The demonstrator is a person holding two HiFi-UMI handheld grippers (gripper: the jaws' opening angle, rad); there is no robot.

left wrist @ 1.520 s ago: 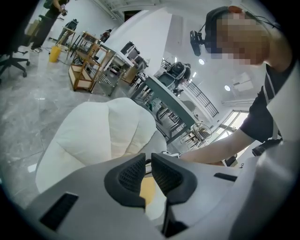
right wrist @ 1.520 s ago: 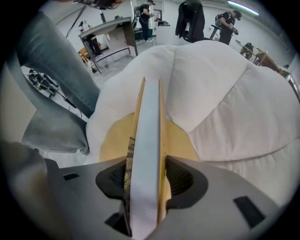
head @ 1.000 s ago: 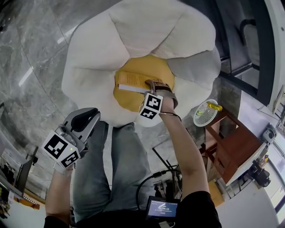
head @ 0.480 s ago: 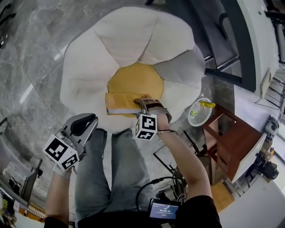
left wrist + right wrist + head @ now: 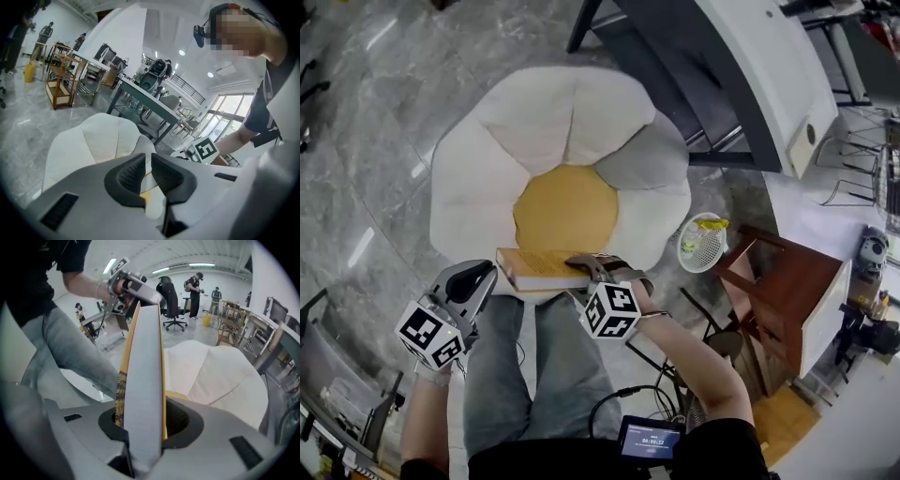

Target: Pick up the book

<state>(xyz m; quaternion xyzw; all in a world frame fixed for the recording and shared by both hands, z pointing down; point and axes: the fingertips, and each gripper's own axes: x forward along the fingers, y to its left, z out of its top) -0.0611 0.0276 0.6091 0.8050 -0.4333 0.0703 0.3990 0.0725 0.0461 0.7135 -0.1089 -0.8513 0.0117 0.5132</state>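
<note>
Book (image 5: pixel 539 269) first, in the head view: it lay level in the air over the near edge of a big flower-shaped floor cushion (image 5: pixel 478 178), clear of the cushion's yellow middle (image 5: pixel 567 208). The right claw (image 5: pixel 591 268) was clamped on one end. The left claw (image 5: pixel 474 277) hung just beside the book's other end without touching it. I judged the pick-up as good as done; all that seemed left was keeping the hold steady. Below the book were the person's legs in jeans (image 5: pixel 534 361). A white basket (image 5: pixel 701 242) and a wooden stool (image 5: pixel 778 281) stood well apart to the side, so nothing blocked the way.

In the left gripper view, the left claw (image 5: pixel 149 161) had its jaws drawn all but together, with only a slit between them and nothing in it. Past them lay the cushion (image 5: pixel 93 136), and the marker cube (image 5: pixel 205 150) of the other claw showed to the right. A counter (image 5: pixel 145 101) stood beyond.

In the right gripper view, the right claw (image 5: pixel 150 427) pressed both jaws on the book (image 5: pixel 143 380), which stood edge-on with its pages facing the camera. The cushion (image 5: pixel 220 376) was well behind it, and an office chair (image 5: pixel 168 301) stood far back.
</note>
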